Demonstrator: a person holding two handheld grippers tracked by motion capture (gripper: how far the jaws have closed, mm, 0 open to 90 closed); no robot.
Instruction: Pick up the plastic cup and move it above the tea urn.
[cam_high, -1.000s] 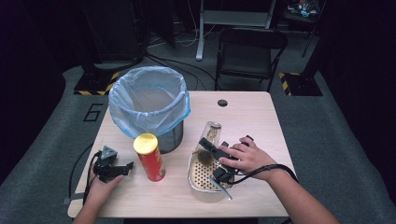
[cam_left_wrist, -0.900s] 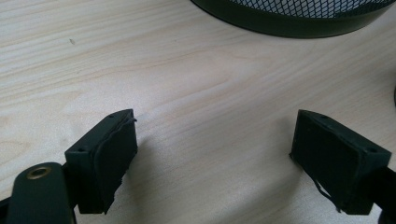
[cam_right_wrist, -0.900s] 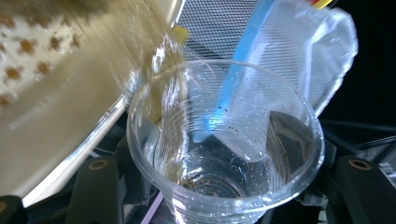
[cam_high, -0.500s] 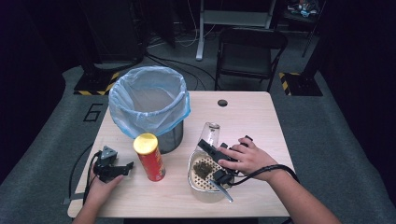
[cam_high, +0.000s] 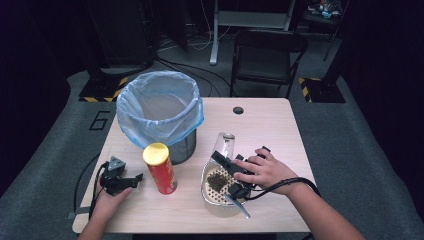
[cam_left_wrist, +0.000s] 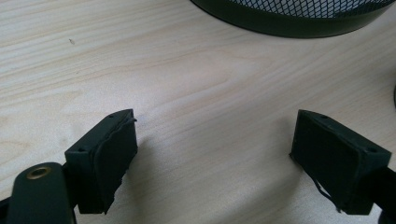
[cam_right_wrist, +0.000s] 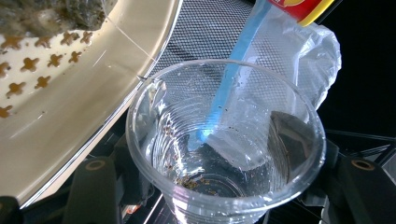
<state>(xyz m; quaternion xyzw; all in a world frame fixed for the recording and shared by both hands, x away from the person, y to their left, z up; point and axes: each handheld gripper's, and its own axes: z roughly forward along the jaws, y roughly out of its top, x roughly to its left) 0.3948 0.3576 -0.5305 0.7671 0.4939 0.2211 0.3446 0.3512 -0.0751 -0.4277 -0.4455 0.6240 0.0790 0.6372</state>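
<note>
The clear plastic cup now leans far of the strainer, its mouth turned up and away, where a second ago it lay lower over the strainer's far rim; the red can, the bin and the left gripper sit where they did.

Seen from the right gripper view, the cup is ribbed and see-through, with dark crumbs stuck to its wall and a small heap of them at its bottom. The right gripper clasps it across the lower body, one black jaw on each side, half closed on the cup. A dark clump lies in the cream strainer, whose floor is pierced with cross-shaped holes.

The cup sits right of centre on the wooden table, just far of the strainer and right of the bin with its blue liner.

The right hand lies over the gripper, fingers spread, forearm entering from the near right. The left hand rests at the near left, its gripper lying low on the table with jaws wide apart and only bare wood between them, left of the can.
</note>
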